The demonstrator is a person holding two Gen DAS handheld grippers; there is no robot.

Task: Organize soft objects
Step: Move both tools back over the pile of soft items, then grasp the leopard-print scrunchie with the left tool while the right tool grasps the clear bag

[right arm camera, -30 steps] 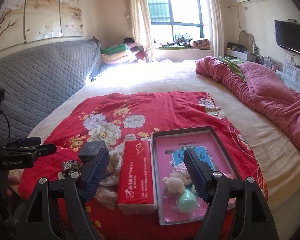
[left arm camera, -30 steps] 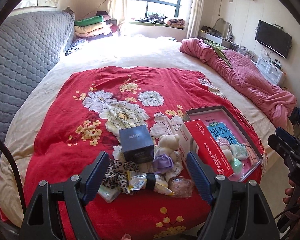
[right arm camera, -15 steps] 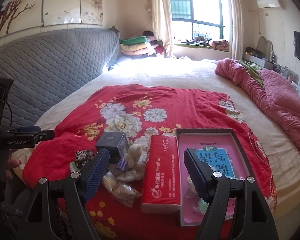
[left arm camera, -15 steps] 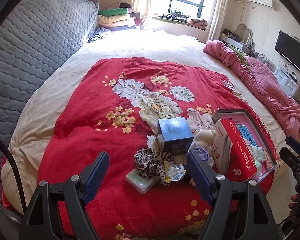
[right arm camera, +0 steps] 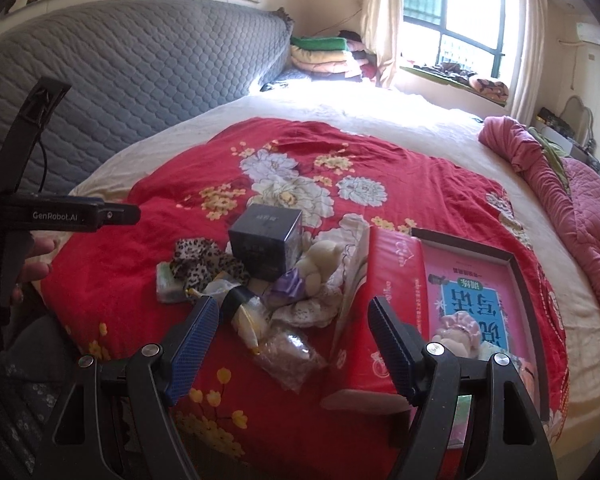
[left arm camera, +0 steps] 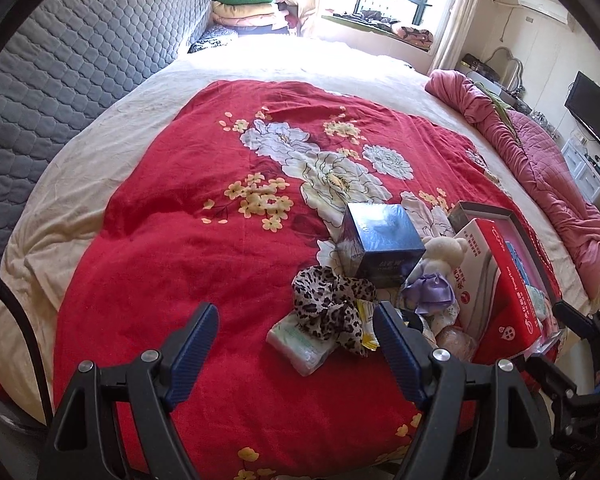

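Note:
A pile of small items lies on the red floral blanket: a leopard-print scrunchie, a pale green packet, a cream teddy bear with a purple bow, and a dark blue box. A red tissue pack lies beside a shallow box with a pink lining holding soft toys. My left gripper is open and empty, above the blanket left of the pile. My right gripper is open and empty, over the pile and tissue pack.
A grey quilted headboard runs along the left. A pink quilt is bunched at the bed's right side. Folded bedding is stacked by the window. A TV hangs on the right wall.
Both grippers have swung left; the pile and box have shifted right in both views. Both stay open and empty.

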